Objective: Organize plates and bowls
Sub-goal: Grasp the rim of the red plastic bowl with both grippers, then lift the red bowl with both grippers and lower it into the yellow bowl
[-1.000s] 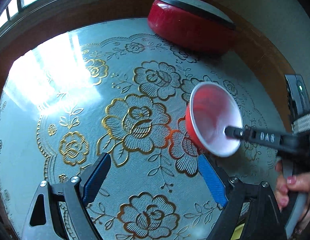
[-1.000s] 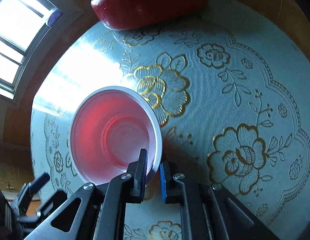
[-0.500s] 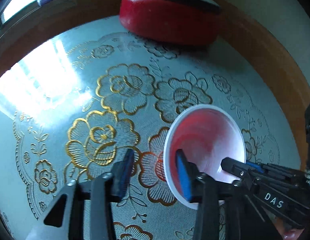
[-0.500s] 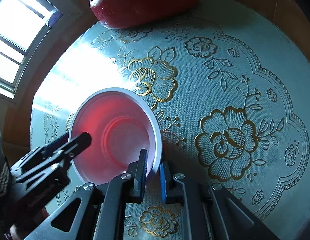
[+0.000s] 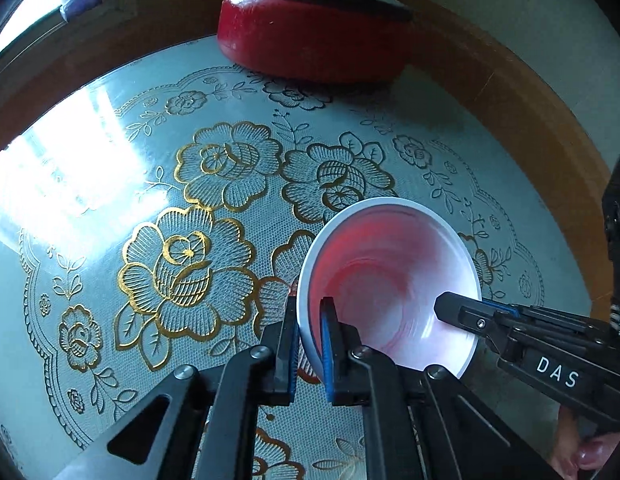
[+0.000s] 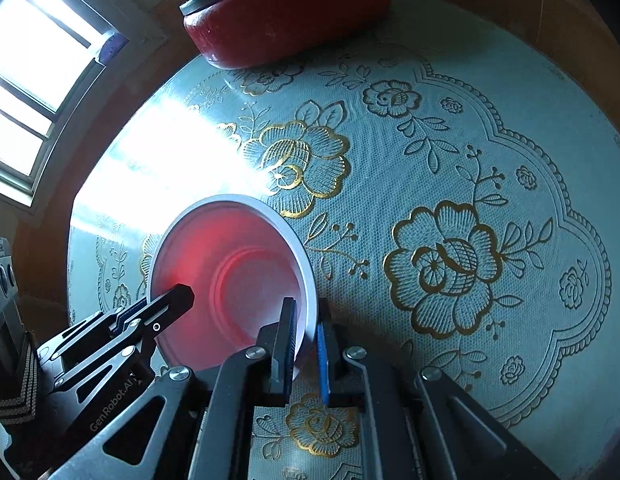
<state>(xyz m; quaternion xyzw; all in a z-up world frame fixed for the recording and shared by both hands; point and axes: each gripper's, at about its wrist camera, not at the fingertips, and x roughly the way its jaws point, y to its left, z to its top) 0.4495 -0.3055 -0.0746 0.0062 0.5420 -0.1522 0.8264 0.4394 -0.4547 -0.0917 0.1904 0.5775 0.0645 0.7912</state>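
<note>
Red bowl (image 5: 390, 280) pinched at its rim by both my left tongs (image 5: 310, 344) and right tongs (image 6: 306, 348); uneven pulls could twist it free onto the bench (image 5: 90, 240).

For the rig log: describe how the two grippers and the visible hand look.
Both grippers, left gripper and right gripper, are black linkage frames with silver pivot bolts and blue ribbed pads on the fingers. White lettering reads "DAS" on the right, "GenRobot.AI" on the left. The right hand shows pink-painted nails.
</note>
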